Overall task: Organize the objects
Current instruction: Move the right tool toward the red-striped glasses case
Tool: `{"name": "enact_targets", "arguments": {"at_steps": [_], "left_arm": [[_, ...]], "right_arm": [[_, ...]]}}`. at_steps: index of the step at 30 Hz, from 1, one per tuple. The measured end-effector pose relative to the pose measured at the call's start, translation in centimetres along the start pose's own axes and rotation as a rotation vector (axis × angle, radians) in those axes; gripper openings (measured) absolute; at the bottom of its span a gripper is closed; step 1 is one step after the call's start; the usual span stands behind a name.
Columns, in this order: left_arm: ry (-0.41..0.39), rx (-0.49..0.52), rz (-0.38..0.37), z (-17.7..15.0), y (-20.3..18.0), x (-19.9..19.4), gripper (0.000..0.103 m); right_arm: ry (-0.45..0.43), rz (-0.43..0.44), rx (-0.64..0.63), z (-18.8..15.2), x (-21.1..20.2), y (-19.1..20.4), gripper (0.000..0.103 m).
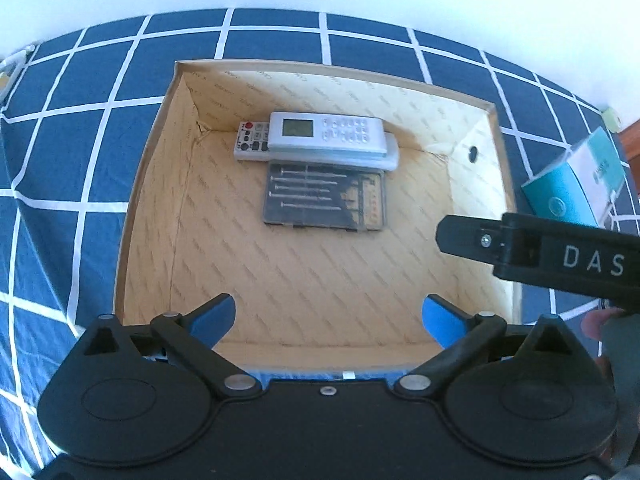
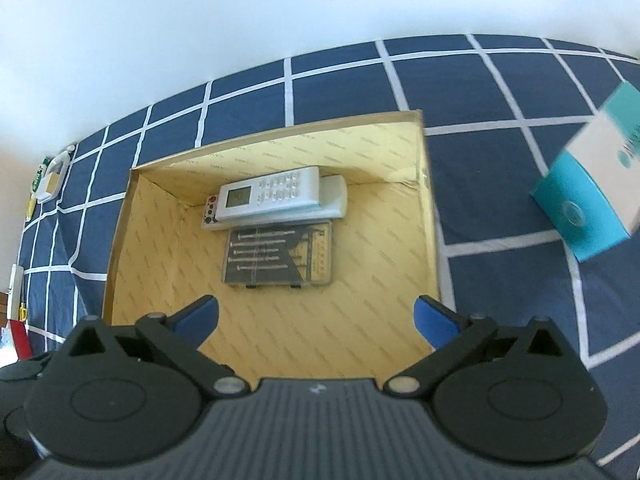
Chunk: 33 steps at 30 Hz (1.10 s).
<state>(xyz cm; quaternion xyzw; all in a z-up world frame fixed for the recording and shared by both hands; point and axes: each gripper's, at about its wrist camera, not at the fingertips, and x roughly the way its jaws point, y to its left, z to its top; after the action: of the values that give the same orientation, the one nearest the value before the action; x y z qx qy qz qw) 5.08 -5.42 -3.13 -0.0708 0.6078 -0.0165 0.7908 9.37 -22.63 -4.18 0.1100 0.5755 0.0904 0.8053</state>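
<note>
Hovering empty and wide open over the box (image 1: 496, 152), both hand-held grippers (image 1: 328, 320) (image 2: 316, 322) look finished here; remotes (image 1: 320, 136) and case (image 1: 324, 196) lie inside, teal carton (image 2: 588, 208) on the right likely next.

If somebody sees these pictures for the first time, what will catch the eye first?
The open cardboard box on the blue checked cloth, with two stacked remotes and a clear screwdriver case against its far wall. Next, a teal carton outside, right of the box.
</note>
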Motion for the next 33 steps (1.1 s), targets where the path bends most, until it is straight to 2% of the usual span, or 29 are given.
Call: {"name": "enact_targets", "arguments": {"at_steps": [7,14,23,33], "left_arm": [[-0.016,0.011,0.014,-2.3,-2.5,-1.5,0.103],[-0.049,0.013,0.033,-4.5,-6.9,-2.0,0.103],[-0.065,-0.055,0.065,-7.3,-14.4,-1.7,0.103],[-0.052,-0.100,0.080,-9.7,-23.3,0.4,0.103]], "right_arm": [[-0.021,-0.003,0.010,-2.3,-2.7,-2.6,0.103],[-0.038,-0.006,0.001,-3.9,-4.8,-6.7,0.103],[-0.035,-0.005,-0.060,-5.0,-8.0,-14.1,0.103],[-0.021,-0.017,-0.104,-5.2,-10.9,-24.5,0.103]]}}
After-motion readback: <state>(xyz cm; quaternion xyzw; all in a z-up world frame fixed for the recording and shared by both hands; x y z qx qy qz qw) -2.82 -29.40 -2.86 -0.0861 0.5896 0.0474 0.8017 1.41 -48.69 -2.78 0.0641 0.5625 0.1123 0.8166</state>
